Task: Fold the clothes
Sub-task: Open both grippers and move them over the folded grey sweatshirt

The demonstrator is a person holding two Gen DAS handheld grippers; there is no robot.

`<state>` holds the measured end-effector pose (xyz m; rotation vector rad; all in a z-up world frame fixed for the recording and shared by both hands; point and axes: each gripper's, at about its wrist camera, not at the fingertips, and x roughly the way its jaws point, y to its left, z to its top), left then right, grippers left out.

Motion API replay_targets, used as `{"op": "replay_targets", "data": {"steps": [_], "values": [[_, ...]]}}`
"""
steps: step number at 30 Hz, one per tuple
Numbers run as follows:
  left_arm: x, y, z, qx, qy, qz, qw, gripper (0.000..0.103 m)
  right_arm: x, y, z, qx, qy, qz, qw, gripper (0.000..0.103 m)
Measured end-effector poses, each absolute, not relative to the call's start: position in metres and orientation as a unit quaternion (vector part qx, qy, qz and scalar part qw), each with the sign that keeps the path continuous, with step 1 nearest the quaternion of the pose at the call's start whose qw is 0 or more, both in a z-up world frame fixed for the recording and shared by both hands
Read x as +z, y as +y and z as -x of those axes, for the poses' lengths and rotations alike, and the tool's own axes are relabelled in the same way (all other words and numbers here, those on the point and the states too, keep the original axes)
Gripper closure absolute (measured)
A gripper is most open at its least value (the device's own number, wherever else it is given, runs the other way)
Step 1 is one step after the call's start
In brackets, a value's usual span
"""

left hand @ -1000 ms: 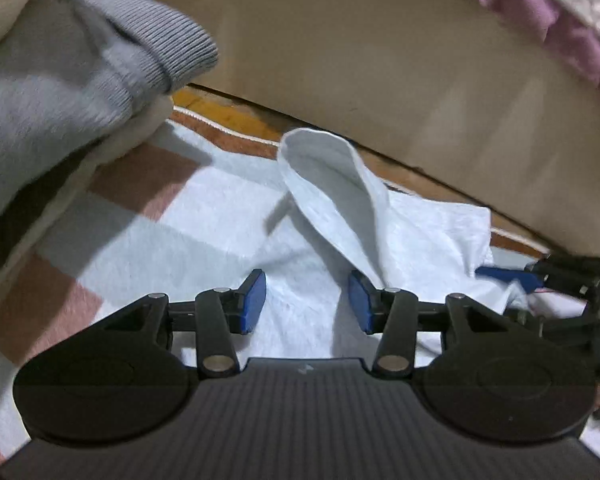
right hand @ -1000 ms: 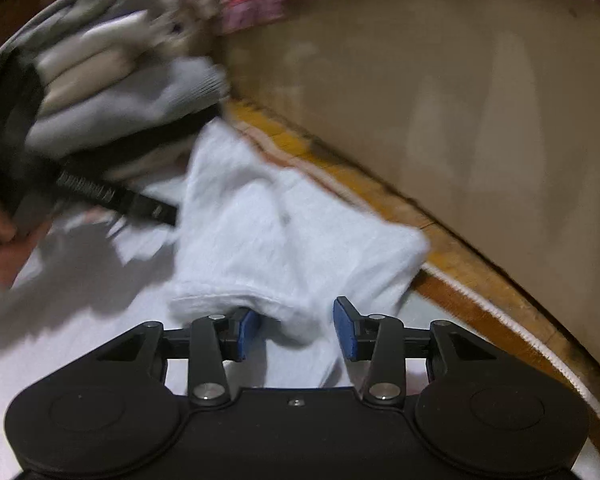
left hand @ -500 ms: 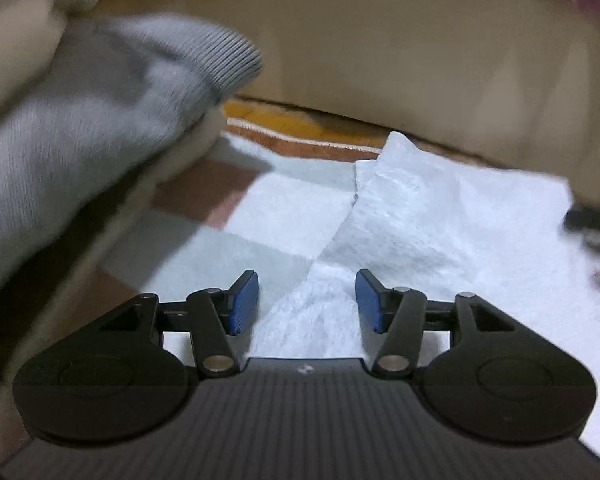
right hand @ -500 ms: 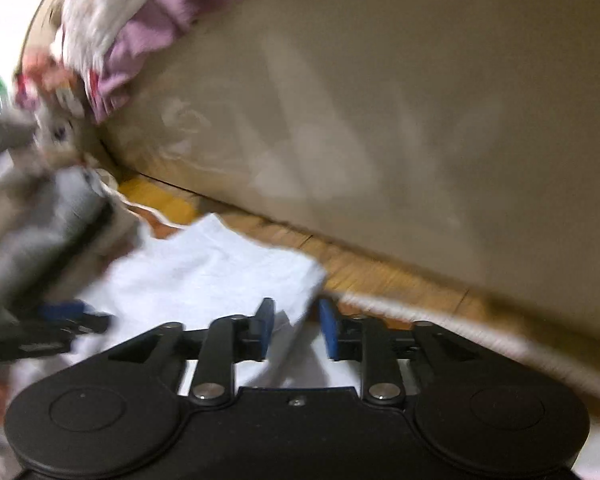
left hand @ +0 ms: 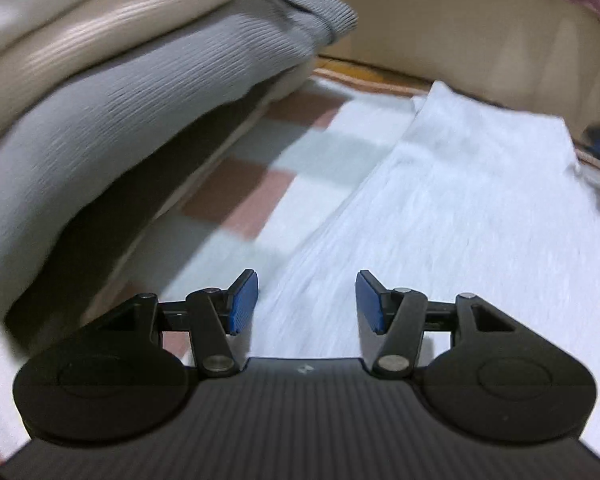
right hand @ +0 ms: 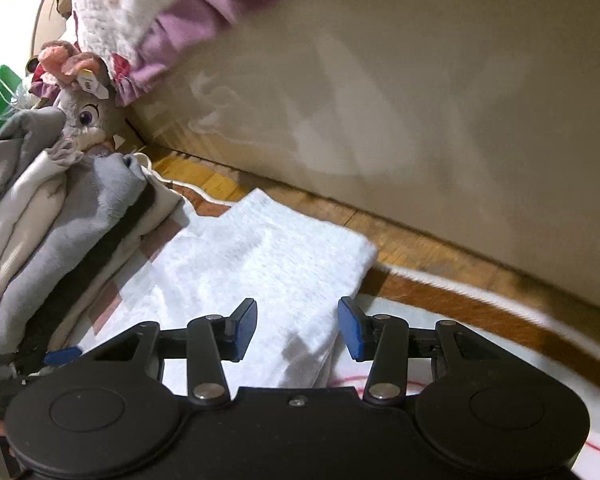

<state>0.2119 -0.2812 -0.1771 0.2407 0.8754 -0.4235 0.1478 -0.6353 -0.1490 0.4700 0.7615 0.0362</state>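
Your left gripper (left hand: 306, 300) sits low in the left wrist frame with its blue pads (left hand: 244, 300) spread wide and nothing between them. Just past those pads the white folded garment (left hand: 460, 216) fills the centre and right of the frame, lying flat on a checked blanket (left hand: 260, 184) of pale blue and dusty pink squares. Its left edge runs diagonally from the lower centre up toward the upper right. The whole view is smeared by motion, so fine creases in the cloth cannot be read.

To your upper left a stack of folded clothes (left hand: 100, 92) rises beside the garment, a grey ribbed knit (left hand: 172, 80) under cream layers, with a strip of blanket between the stack and the white piece.

Your right gripper (right hand: 298, 328) is also wide, empty, with its pads over the near end of the same white garment (right hand: 268, 264) in the lower centre of the right wrist frame. The garment's right edge lies close to the blanket's orange border (right hand: 460, 300). The stack (right hand: 60, 220) stands at the left of that frame, and a plush toy (right hand: 82, 116) with a big purple eye peeks out behind it. A beige panel (right hand: 440, 100) spans the upper right, with quilted bedding with a purple ruffle (right hand: 172, 28) hanging over its top. A strip of wooden floor (right hand: 400, 236) shows between panel and blanket.
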Motion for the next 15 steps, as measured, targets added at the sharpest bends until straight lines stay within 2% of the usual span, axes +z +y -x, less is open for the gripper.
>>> {"op": "replay_targets", "data": {"steps": [7, 10, 15], "values": [[-0.184, -0.246, -0.181, -0.184, 0.436, -0.047, 0.88, 0.048, -0.093, -0.651, -0.023, -0.05, 0.37, -0.196, 0.907, 0.048], [-0.187, -0.239, -0.17, -0.186, 0.431, -0.018, 0.883, 0.046, -0.095, -0.679, 0.052, -0.078, 0.38, -0.187, 0.903, 0.048], [-0.188, -0.246, -0.16, -0.196, 0.416, -0.055, 0.886, 0.045, -0.112, -0.733, 0.159, -0.161, 0.381, -0.193, 0.89, 0.049]]}}
